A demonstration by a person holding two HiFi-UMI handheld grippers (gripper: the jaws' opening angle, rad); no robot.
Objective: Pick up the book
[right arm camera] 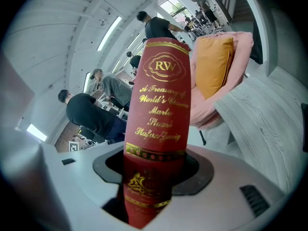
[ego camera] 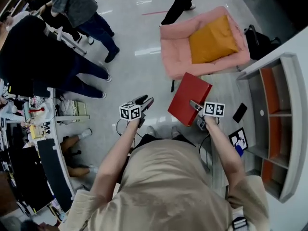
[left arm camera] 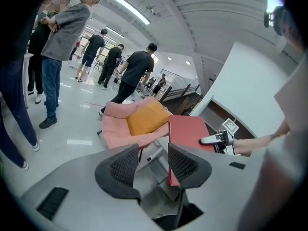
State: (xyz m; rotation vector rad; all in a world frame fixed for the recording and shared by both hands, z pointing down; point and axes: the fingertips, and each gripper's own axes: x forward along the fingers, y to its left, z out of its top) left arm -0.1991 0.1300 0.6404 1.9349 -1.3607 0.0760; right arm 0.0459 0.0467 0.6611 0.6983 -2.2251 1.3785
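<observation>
Right gripper [right arm camera: 154, 167] pinched foot of book [right arm camera: 161, 105]: red cloth-grained hardback, rounded spine, gilt lettering. Book hung in air before pink padded armchair [ego camera: 175, 57] with orange cushion [ego camera: 211, 40]; long axis ran straight out from jaws, spine facing camera. Left gripper [left arm camera: 151, 165] had jaws spread.

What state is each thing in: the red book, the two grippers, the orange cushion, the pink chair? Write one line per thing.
red book: closed, held up in the air, clamped at its spine edge.
right gripper: shut on the red book.
left gripper: open, nothing between its jaws.
orange cushion: lying on the pink chair's seat.
pink chair: standing on the floor, with only the cushion on it.
</observation>
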